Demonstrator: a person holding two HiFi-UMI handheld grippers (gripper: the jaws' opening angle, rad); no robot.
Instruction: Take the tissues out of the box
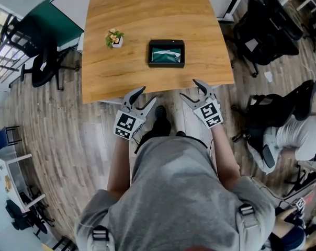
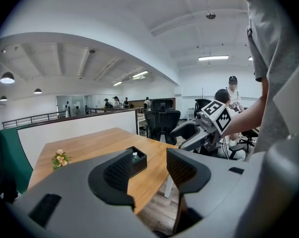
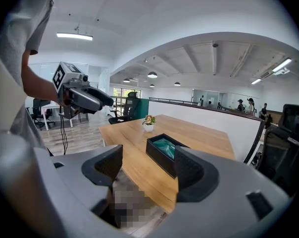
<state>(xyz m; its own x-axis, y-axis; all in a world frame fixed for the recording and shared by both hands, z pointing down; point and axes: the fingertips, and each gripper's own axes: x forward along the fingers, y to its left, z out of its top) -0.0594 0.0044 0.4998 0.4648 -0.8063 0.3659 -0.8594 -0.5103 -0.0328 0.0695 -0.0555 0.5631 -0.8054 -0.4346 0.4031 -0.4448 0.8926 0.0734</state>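
A small potted flower (image 1: 114,37) stands toward the left of the wooden bench (image 1: 147,14), well apart from anything the task needs. The left hand-held gripper (image 1: 149,94) hangs just off the bench's near edge, its jaws spread and nothing between them. Farther in, near the middle of the bench, sits the black open-topped box (image 1: 166,64), and the tissues (image 1: 166,55) lie inside it — a crumpled teal-green wad, not rising above the rim. The right hand-held gripper (image 1: 188,88) is also short of the near edge, jaws apart and empty. Neither tool touches the box.

The tissues look light, soft and limp, likely to crush and stretch rather than resist. A raised fold near the middle seems the best place to pinch before lifting straight up. The box itself may be light enough to slide or rise with them — so the other tool may need to steady its wall.
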